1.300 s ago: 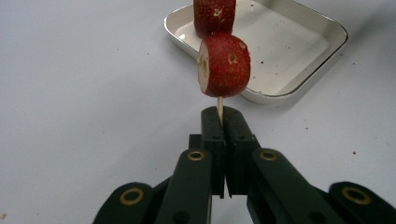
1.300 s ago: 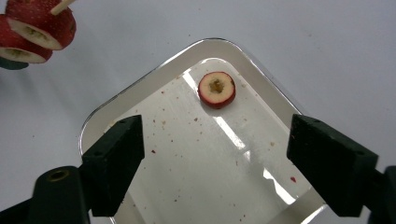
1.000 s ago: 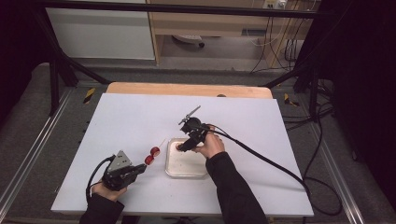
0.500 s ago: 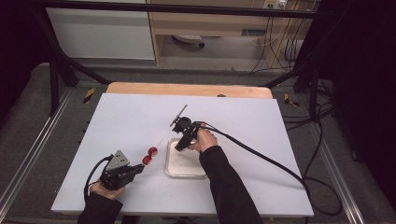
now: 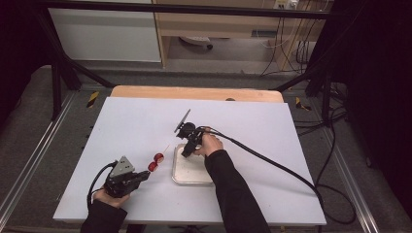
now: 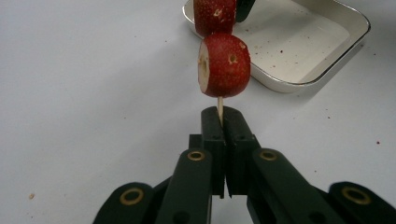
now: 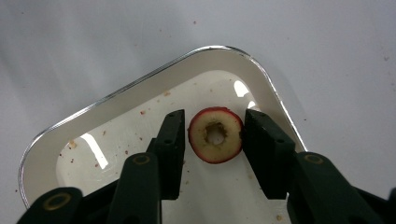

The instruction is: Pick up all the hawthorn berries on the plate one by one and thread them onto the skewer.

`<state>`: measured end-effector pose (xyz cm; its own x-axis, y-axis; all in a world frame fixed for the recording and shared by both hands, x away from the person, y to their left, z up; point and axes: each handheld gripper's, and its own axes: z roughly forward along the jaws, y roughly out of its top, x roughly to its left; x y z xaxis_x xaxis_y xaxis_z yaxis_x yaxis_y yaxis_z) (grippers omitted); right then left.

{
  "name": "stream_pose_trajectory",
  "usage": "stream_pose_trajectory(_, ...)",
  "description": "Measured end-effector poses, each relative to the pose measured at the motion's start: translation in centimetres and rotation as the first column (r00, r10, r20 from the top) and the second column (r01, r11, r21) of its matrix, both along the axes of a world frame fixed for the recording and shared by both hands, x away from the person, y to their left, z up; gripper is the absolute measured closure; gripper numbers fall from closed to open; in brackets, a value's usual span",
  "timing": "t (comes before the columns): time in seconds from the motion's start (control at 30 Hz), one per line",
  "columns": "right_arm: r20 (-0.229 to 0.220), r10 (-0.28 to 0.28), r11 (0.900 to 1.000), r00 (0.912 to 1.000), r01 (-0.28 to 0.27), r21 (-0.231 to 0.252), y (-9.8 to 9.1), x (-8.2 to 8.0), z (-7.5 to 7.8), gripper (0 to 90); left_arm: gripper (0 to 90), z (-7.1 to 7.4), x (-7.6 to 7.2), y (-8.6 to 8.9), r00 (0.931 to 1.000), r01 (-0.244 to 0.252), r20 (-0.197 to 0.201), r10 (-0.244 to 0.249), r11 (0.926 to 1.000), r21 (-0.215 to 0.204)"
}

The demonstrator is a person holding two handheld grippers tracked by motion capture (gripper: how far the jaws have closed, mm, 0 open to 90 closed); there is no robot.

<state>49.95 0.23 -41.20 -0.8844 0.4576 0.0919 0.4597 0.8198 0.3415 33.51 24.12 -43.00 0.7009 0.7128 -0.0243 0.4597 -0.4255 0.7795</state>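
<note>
The white table (image 5: 126,121) stands over grey floor (image 5: 39,116). The left gripper (image 6: 221,122) pinches a stick (image 6: 220,104). The right gripper (image 7: 215,135) has been closing around fruit (image 7: 215,135) in the tray (image 7: 116,100), not squeezing yet.

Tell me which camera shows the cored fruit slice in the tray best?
The right gripper view: the fruit slice lies in the tray between the right gripper's just-closing jaws, hole visible. In the high view that gripper covers it.
</note>
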Motion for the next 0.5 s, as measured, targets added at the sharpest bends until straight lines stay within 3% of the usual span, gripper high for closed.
stream_pose_trajectory(0.27,-0.003,-0.008,1.0000,1.0000,0.008,0.004,-0.1,-0.1,0.3,61.9,88.3,0.0,0.0,0.0,1.0000,0.000,0.001,0.000,1.0000,-0.001)
stream_pose_trajectory(0.5,0.011,-0.026,0.9991,0.9996,0.026,0.035,-0.8,-1.0,2.1,62.1,88.3,0.1,-0.1,-0.1,1.0000,-0.001,0.004,0.001,1.0000,-0.005)
